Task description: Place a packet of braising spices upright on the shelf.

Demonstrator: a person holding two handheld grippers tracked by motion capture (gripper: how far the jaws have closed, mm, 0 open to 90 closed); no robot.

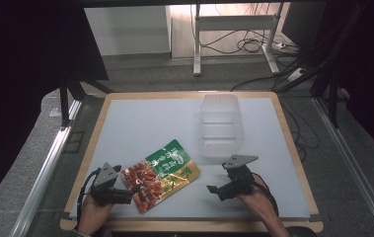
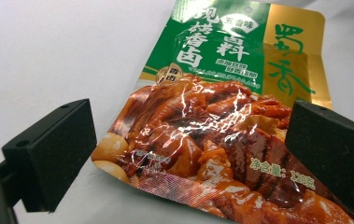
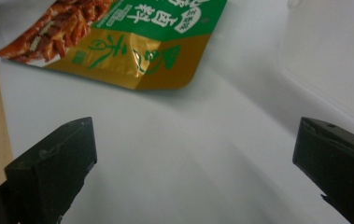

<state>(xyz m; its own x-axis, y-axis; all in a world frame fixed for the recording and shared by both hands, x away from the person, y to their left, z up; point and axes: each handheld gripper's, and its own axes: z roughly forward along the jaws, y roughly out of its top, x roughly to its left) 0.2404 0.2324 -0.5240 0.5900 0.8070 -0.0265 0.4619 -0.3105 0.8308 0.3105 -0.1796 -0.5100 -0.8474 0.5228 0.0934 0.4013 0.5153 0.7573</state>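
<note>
Green-and-gold sauce packet [image 1: 161,175] lies flat on the counter [image 1: 140,123]; left gripper [image 1: 134,190] straddles its edge, fingers released; right gripper [image 1: 213,189] likewise spread, empty.

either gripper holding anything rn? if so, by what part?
Nothing held. The left gripper is open, its jaws standing either side of the seasoning packet near the red end, not clamped. The right gripper is open over bare table mat.

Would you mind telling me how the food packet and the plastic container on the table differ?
The food packet is flat, opaque and printed in green, gold and red; the plastic container is a translucent, plain, box-shaped tub. The packet lies near the front edge, between the jaws of the open left gripper; the container stands farther back, beyond the right gripper. Both rest on the white table top.
</note>
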